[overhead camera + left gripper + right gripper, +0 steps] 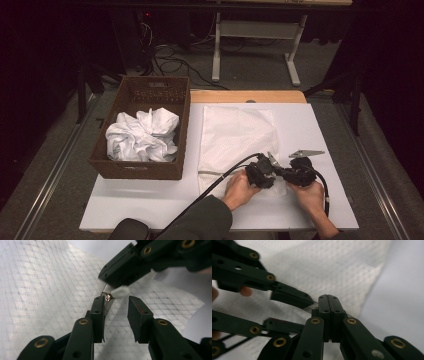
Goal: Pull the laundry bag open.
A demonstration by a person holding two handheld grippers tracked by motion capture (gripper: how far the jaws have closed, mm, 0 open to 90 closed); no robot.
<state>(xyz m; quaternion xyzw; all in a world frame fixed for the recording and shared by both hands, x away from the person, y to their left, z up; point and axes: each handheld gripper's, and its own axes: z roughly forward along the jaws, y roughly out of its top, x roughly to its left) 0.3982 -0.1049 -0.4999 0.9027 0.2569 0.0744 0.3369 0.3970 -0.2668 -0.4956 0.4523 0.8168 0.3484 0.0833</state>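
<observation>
While the right tongs (329,305) clamp the mesh bag (235,132) beside its zipper pull (109,297), near the surface's front edge, the half-open, empty left tongs (116,312) should close squarely on the pull.

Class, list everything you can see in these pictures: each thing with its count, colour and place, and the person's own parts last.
Mesh bag: one, white, flat on the table's middle.
Zipper pull: one, metal, at the bag's near edge.
Basket: one, brown wicker, left of the bag.
Crumpled cloth: one heap, white, inside the basket.
Table: one, white.
Left tongs: black, open around the pull.
Right tongs: black, shut at the bag's edge.
Hands: two, near edge.
</observation>
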